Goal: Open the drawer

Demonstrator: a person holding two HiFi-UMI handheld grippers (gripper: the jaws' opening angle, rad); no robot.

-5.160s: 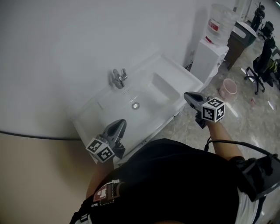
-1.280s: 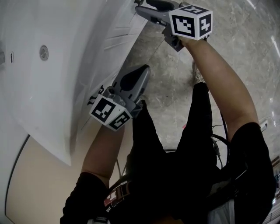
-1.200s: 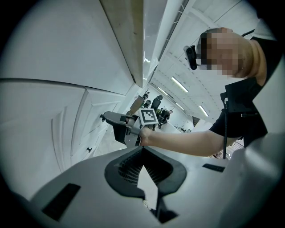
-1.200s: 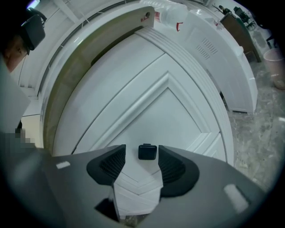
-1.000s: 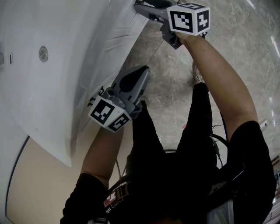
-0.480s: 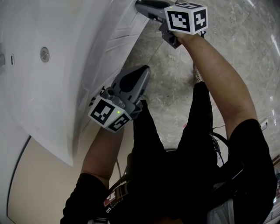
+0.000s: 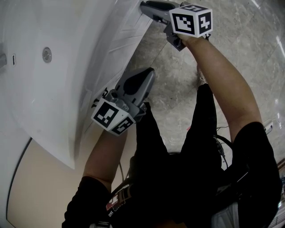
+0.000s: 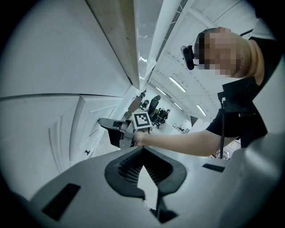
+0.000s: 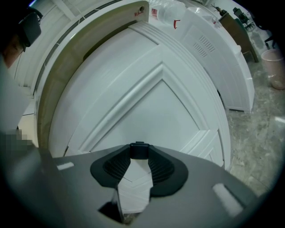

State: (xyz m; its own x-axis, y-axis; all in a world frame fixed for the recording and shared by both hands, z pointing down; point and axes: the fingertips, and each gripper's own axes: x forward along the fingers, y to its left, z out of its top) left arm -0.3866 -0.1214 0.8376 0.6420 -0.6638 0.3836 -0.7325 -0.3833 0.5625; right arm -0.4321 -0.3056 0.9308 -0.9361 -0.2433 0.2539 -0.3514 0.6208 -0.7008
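Observation:
The white cabinet front (image 9: 156, 102) under the sink carries a small black knob (image 9: 139, 150). My right gripper (image 9: 139, 154) has just been closing, and its fingertips now press on that knob from both sides. In the head view the right gripper (image 7: 144, 5) reaches the cabinet front (image 7: 120, 40) at the top edge. My left gripper (image 7: 148, 72) hangs lower, beside the cabinet, with its jaws together and nothing in them. The left gripper view shows the left gripper (image 8: 143, 149), the right gripper (image 8: 107, 123) at the panel, and a second black knob (image 8: 87, 152) on a nearer panel.
The white sink basin (image 7: 40, 98) juts out above the cabinet. A person's legs in black fill the lower head view over the marbled floor (image 7: 178, 89). A white water dispenser (image 9: 209, 49) and a pink bucket (image 9: 272, 67) stand to the right.
Five seconds ago both grippers hung above the sink; now they are low at the cabinet front. Over the last second neither hand has visibly shifted.

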